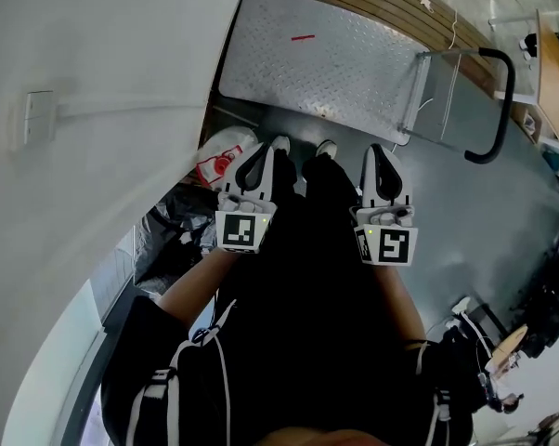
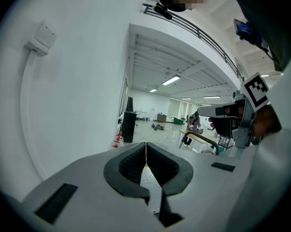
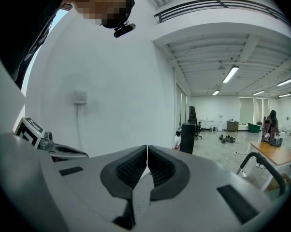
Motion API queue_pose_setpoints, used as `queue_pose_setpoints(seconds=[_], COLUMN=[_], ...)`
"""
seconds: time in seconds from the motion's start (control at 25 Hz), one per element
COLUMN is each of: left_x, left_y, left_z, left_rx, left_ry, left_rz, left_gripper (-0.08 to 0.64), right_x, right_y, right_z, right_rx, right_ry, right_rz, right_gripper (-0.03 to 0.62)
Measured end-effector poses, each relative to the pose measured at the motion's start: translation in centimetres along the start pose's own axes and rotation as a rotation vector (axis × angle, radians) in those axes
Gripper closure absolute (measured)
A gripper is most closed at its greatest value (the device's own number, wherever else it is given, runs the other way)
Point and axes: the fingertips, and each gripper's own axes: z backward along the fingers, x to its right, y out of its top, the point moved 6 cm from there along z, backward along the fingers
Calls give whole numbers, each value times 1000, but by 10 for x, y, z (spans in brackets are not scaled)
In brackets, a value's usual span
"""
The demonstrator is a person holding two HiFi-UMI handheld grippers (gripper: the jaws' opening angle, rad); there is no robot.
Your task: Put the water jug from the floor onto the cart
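Observation:
No water jug shows in any view. The cart [image 1: 326,54] is a flat trolley with a grey tread-plate deck, standing just ahead of the person's shoes, its black handle [image 1: 502,110] at the right end. My left gripper [image 1: 276,145] and right gripper [image 1: 377,150] are held side by side over the person's legs, pointing toward the cart. Both are shut with nothing between the pads. In the left gripper view the jaws [image 2: 146,144] meet in a thin line. The right gripper [image 3: 147,148] shows the same, and the cart handle [image 3: 261,163] appears at its lower right.
A white wall [image 1: 94,110] curves close along the left. A white bag with red print [image 1: 226,156] and dark bags [image 1: 182,216] lie on the floor by the left gripper. Wooden slats [image 1: 400,3] run behind the cart. Grey floor [image 1: 484,221] spreads to the right.

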Motion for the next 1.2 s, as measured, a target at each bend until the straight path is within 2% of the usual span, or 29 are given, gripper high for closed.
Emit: queue_pose_setpoints(seconds=[0.12,0.28,0.48,0.6,0.8,0.96,1.2], left_x=[-10,-19,-35,-44,-64,-83,-101], left_y=[-9,-19,-43,-61,-114,-170,-247], left_z=[3,10,12,16,17,13,3], left_rx=[23,-7,-63,-98,-190,-287,-469], left_ry=[44,87,174,217,275,314,348], left_rz=[20,17,115,154,138,217,251], left_gripper=[541,540,534,483,426,417,417], right_x=[-5,-16,-37,-47,-53,-58,-60], right_y=[7,11,10,14,19,13,8], right_z=[-13,-26,-34,-33,-34,-34,-35], right_rx=[18,24,40,41,58,42,30], right_ry=[32,87,183,223,231,255,283], right_rz=[11,22,41,68,137,198,201], right_gripper=[573,574,572,572,573,572,572])
